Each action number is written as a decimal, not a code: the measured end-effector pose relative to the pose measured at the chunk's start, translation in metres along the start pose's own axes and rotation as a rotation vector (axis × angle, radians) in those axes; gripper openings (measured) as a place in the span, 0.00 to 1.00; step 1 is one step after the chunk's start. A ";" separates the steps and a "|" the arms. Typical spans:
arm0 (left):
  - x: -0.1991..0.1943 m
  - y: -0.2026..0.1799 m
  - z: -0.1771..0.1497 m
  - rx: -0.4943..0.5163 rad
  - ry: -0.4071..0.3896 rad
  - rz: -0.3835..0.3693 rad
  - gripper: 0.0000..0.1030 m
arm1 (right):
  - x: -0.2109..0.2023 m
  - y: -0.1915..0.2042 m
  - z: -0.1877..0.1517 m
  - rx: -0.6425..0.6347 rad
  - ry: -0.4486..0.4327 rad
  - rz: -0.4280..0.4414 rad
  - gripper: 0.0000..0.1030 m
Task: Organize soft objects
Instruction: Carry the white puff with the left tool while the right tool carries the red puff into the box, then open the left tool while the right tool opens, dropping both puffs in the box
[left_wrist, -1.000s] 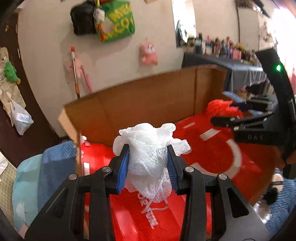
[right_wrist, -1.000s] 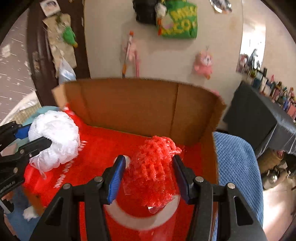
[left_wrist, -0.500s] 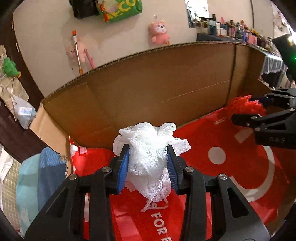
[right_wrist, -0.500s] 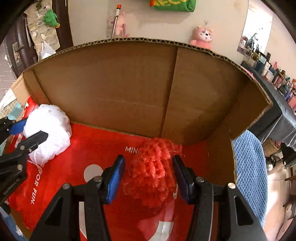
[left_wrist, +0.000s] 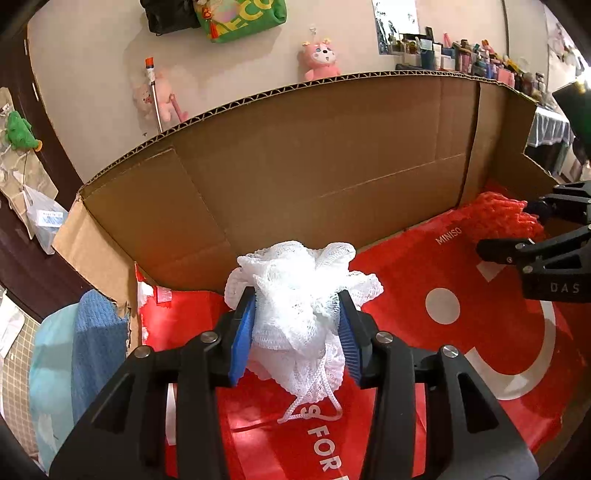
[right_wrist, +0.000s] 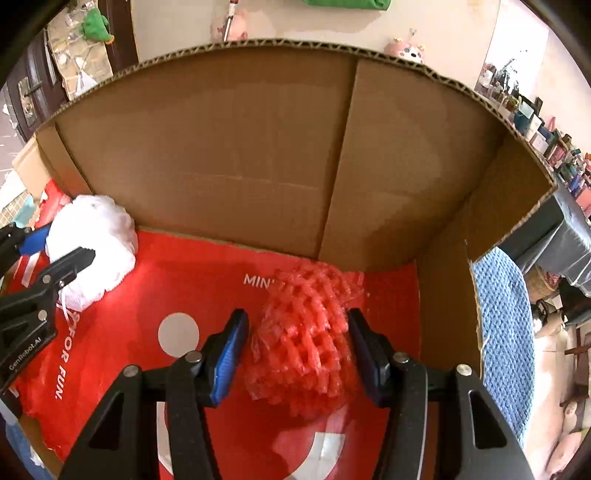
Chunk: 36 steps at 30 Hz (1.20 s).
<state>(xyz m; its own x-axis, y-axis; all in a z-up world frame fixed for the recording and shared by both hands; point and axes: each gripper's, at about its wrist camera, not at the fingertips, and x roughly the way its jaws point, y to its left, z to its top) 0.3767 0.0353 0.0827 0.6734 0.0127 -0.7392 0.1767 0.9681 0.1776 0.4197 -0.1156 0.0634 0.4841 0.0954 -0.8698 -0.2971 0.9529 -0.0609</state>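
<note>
White mesh puff at lower centre of the left wrist view, pinched between the left gripper pads, whose jaws have just been opening a little; its string dangles over the red bag. Red foam net, lower centre of the right wrist view, clamped by the right gripper. Both sit low inside the cardboard box, red bag lining the floor. Blue towel at right edge.

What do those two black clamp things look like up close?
Both are matt black plastic, with angular cut-out frames and silver rivets. The left tool and the right tool each have two fingers lined with ribbed blue pads. White lettering marks their sides. No hands, sleeves or cables show.
</note>
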 end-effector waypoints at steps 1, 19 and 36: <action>0.000 0.000 0.000 0.000 0.000 0.000 0.40 | -0.001 0.001 -0.001 -0.001 0.006 -0.002 0.55; 0.001 -0.003 -0.001 0.001 -0.005 0.004 0.48 | 0.004 -0.013 -0.004 0.049 -0.063 0.013 0.52; -0.005 -0.001 -0.001 -0.017 -0.034 -0.006 0.74 | 0.017 -0.005 0.004 0.023 -0.032 0.009 0.56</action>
<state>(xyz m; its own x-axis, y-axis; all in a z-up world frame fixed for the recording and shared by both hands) 0.3729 0.0349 0.0856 0.6960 -0.0016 -0.7180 0.1688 0.9723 0.1614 0.4329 -0.1176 0.0512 0.5079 0.1129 -0.8540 -0.2825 0.9584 -0.0413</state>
